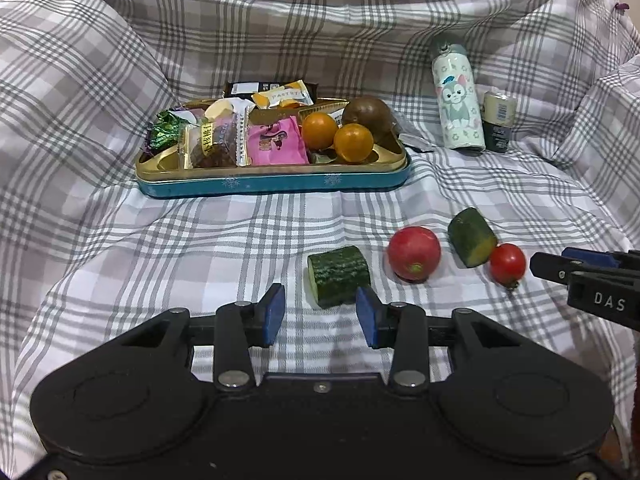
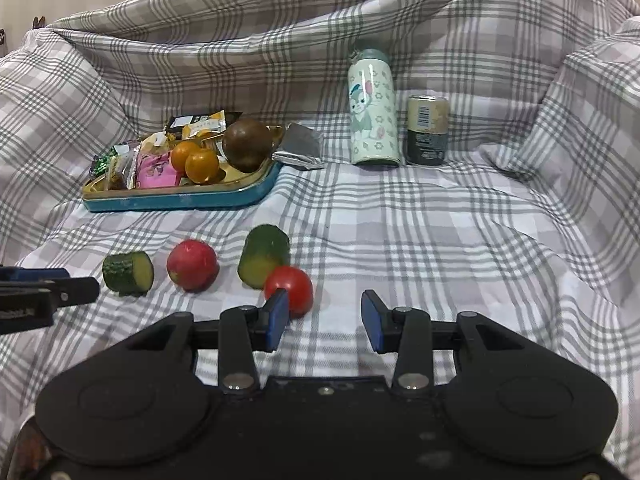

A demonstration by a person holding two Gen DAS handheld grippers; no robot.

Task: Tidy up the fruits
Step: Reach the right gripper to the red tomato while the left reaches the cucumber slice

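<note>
My left gripper (image 1: pixel 320 314) hangs wide open and empty just short of the stubby dark-green cucumber piece (image 1: pixel 338 275) on the checked cloth. It looks firm and waxy; I'd pinch its rind mid-length. My right gripper (image 2: pixel 325 318) is open too, empty.

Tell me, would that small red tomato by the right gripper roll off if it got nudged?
Probably. The small tomato is round and smooth, so a push from the open right gripper would likely roll it. It lies against a cucumber piece, which may block it that way. The soft checked cloth might slow it.
</note>
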